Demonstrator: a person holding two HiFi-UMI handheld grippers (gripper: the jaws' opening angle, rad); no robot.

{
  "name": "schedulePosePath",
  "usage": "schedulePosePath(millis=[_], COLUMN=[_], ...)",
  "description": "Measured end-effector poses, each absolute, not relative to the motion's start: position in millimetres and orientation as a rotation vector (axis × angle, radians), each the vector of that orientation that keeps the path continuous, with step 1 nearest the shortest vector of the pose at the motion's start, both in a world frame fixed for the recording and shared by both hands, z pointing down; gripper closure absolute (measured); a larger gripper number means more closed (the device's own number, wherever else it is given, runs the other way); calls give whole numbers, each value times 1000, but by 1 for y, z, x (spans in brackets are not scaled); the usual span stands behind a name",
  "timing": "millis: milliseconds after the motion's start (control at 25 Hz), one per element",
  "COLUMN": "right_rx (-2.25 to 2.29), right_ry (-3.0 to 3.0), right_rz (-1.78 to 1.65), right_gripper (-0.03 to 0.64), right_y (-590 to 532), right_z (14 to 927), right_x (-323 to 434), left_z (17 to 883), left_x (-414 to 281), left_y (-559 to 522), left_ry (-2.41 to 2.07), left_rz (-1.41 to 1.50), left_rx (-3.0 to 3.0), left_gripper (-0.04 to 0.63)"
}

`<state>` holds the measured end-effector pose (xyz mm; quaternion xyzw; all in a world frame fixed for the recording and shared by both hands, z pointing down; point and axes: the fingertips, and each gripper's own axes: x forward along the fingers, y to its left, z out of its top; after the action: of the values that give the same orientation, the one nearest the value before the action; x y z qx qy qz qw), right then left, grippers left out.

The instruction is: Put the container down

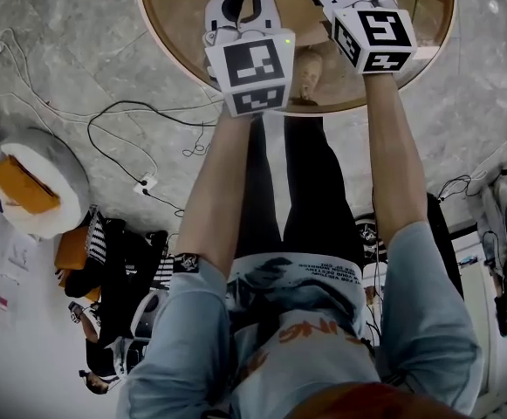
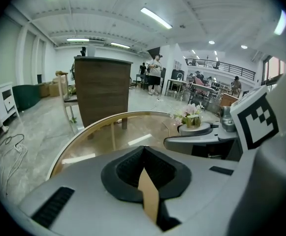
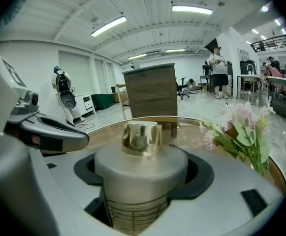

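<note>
Person stands at a round glass tabletop, both arms stretched forward over it, grippers side by side above its near edge.

Right gripper: fingers clamped on the container, a pale cylinder with a gold cap and ribbing lower down. The grip sits under the wide upper section, one finger each side, so it hangs upright with the cap up. A sensible hold for lowering straight down without tipping. The base is hidden under the gripper body, so I cannot tell whether it touches the glass. In the left gripper view its top reads as above the surface, so judged held in the air over the tabletop, not yet set down.

Left gripper: fingers together, pinching a thin tan card edge-on. It is just beside the right gripper, on its left, clear of the container. Judged parked out of the way, with no part in the putting down.

Flowers, pink blooms on green stems, stand on the tabletop to the right of the container and beyond it. Bare glass shows directly ahead of the container, the likely landing spot.

Step in hand: lowering. Next calls for a level descent until the base meets glass, then the fingers opening and backing off. Risks: glass is hard and slick, so a tilted touch-down could let the container skid or topple. Drift to the right would brush the flowers.
</note>
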<state>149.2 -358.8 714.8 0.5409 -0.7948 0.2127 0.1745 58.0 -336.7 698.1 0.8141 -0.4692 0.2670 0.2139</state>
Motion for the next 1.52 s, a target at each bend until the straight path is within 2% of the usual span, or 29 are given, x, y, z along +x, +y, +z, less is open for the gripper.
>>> schedulePosePath(millis=[560,1520], right_rx=[1466,1437], right_ry=[-2260,-2067], right_rz=[541,582], right_gripper=[256,267], right_y=[-375,-327], right_z=[727,741], right_x=[142,141], left_z=[700,691], left_x=[59,42], left_y=[-341,-302], left_ry=[-1314,-1275], left_rz=[749,774], left_rx=[2228,2229], left_gripper=[569,569])
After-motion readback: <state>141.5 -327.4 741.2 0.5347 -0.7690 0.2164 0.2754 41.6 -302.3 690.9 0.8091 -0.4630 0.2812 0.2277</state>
